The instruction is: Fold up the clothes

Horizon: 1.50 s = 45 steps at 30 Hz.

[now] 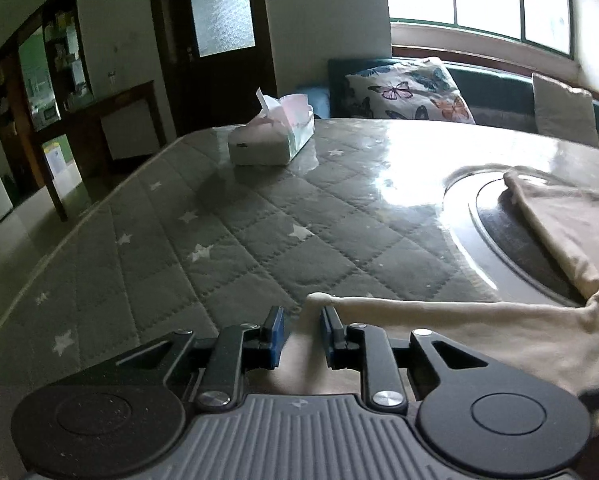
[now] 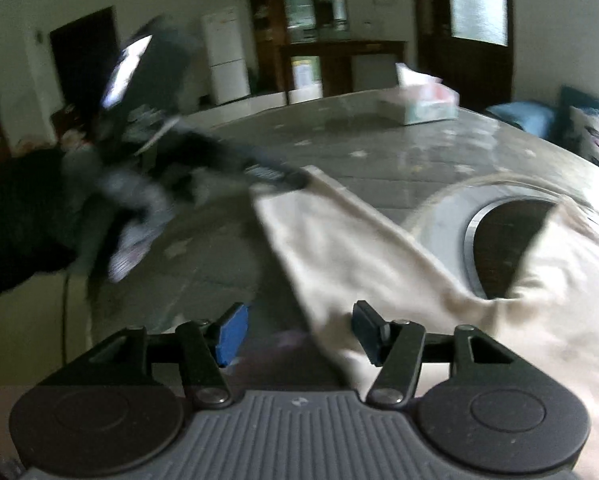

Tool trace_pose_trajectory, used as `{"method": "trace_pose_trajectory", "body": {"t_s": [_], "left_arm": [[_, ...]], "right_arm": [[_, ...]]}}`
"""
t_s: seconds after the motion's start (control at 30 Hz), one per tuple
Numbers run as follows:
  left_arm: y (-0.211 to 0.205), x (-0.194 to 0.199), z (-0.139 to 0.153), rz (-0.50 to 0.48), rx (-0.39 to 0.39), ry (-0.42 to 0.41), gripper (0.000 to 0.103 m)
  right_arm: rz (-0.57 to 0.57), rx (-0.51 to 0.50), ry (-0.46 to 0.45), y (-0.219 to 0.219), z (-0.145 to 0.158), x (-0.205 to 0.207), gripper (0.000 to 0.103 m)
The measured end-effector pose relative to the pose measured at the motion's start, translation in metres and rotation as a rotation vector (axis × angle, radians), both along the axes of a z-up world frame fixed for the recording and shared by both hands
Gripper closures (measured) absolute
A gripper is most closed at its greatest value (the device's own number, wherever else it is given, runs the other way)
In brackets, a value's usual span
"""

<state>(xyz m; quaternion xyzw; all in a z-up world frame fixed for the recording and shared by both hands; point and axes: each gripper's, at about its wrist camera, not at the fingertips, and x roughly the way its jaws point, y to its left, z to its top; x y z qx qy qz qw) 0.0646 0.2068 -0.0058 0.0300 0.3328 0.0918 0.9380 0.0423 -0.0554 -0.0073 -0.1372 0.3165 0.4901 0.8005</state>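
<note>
A cream garment (image 1: 499,332) lies over the right part of a table with a grey quilted star cover (image 1: 219,240). In the left wrist view my left gripper (image 1: 301,330) is narrowly parted around the garment's folded corner; cloth runs between the blue pads. In the right wrist view the garment (image 2: 359,256) stretches from the blurred left gripper (image 2: 275,174), which holds its far corner, toward my right gripper (image 2: 295,330). The right gripper is open, with the cloth edge lying between the fingers and against the right finger (image 2: 369,330).
A tissue pack (image 1: 271,132) sits at the table's far side. A round dark inset with a metal ring (image 1: 511,240) is set in the table under the garment. A sofa with a butterfly cushion (image 1: 411,92) stands behind. Doors and a fridge (image 2: 225,56) are beyond.
</note>
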Motion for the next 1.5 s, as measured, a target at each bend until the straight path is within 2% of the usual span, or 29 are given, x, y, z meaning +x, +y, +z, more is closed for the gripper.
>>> {"method": "trace_pose_trajectory", "body": {"t_s": [0.1,0.3,0.43,0.53,0.63,0.73,0.77,0.97,1.13,1.27,1.37,1.5], "left_arm": [[0.001,-0.001,0.000,-0.005,0.005,0.000,0.079],[0.002,-0.009,0.007,-0.002,0.005,-0.008,0.079],[-0.008,-0.020,0.015,-0.019,-0.005,-0.024,0.079],[-0.021,-0.027,0.023,-0.044,-0.014,-0.034,0.072],[-0.041,-0.031,0.029,-0.091,-0.016,-0.044,0.069],[-0.062,-0.036,0.032,-0.139,-0.030,-0.052,0.059],[-0.069,-0.038,0.032,-0.156,-0.035,-0.055,0.059],[-0.111,-0.044,0.031,-0.251,-0.072,-0.069,0.057],[-0.140,-0.045,0.028,-0.317,-0.093,-0.066,0.057],[-0.161,-0.045,0.024,-0.373,-0.105,-0.063,0.056],[-0.182,-0.045,0.020,-0.427,-0.087,-0.058,0.055],[-0.203,-0.046,0.014,-0.482,-0.079,-0.045,0.054]], "right_arm": [[0.030,0.000,-0.023,0.002,0.003,-0.013,0.041],[-0.083,0.008,-0.062,-0.017,0.016,-0.014,0.041],[-0.114,-0.008,-0.007,-0.032,0.010,-0.012,0.041],[-0.084,-0.005,0.007,-0.035,0.006,-0.023,0.040],[-0.055,0.018,0.011,-0.039,0.010,-0.034,0.041],[-0.054,0.045,0.001,-0.051,0.017,-0.043,0.041],[-0.059,0.052,-0.006,-0.056,0.020,-0.045,0.041],[-0.170,0.090,-0.039,-0.105,0.034,-0.056,0.041],[-0.320,0.105,-0.045,-0.159,0.038,-0.062,0.041],[-0.445,0.108,-0.016,-0.197,0.031,-0.060,0.041],[-0.481,0.094,0.006,-0.208,0.022,-0.060,0.041],[-0.476,0.074,0.031,-0.210,0.010,-0.063,0.041]]}}
